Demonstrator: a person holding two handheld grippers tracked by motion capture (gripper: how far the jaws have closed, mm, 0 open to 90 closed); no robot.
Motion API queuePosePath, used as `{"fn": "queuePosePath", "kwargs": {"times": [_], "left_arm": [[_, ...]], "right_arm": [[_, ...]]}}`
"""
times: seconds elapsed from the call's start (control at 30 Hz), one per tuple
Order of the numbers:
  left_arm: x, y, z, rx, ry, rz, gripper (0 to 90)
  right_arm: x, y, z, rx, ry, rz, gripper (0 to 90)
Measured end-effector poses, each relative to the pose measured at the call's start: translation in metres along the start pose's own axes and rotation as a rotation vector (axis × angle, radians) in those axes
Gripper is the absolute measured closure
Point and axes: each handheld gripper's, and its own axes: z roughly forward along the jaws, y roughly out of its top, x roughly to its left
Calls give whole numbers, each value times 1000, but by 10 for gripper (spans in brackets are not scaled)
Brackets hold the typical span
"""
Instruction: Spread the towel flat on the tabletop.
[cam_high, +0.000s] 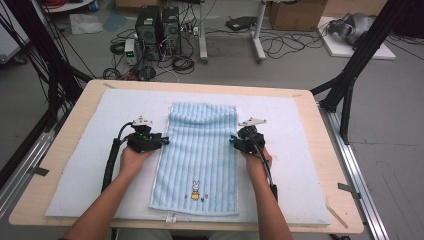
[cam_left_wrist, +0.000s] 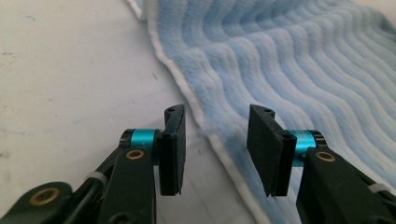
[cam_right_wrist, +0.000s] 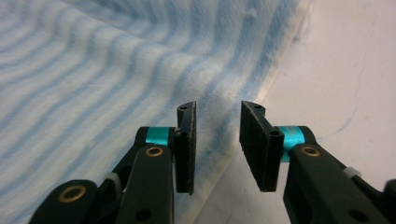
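Blue ribbed towel (cam_high: 200, 155) lies flat mid-mat, far end already folded over. Left gripper (cam_high: 162, 141) straddles the left hem, jaws parted, nothing pinched; right gripper (cam_high: 233, 140) likewise at the right hem, gap narrower. Best to pinch both hems level before lifting.

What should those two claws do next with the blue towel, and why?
Probably close on the towel edges: the left gripper and right gripper both stand open, each straddling a long hem at mid-length, nothing pinched yet.
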Motion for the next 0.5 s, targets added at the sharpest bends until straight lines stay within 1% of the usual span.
{"fn": "queuePosePath", "kwargs": {"times": [0.07,0.1,0.13,0.23,0.27,0.33,0.4,0.5], "left_arm": [[-4,-8,-9,-5,-17,23,567],[-5,-11,-13,-6,-31,22,568],[-8,-15,-16,-10,-35,26,566],[-12,-25,-27,2,-61,53,565],[-14,-28,-30,5,-68,59,564],[-18,-35,-37,4,-87,54,564],[-22,-41,-44,2,-102,48,569],[-30,-49,-51,18,-123,58,600]], "right_arm": [[4,-4,-8,2,28,-16,625],[6,-7,-11,8,39,-28,623],[9,-10,-16,14,39,-40,620],[14,-21,-29,5,62,-46,605],[16,-25,-34,12,70,-48,602],[21,-34,-43,7,88,-39,599],[27,-45,-50,14,99,-44,599],[36,-60,-56,27,111,-57,600]]}}
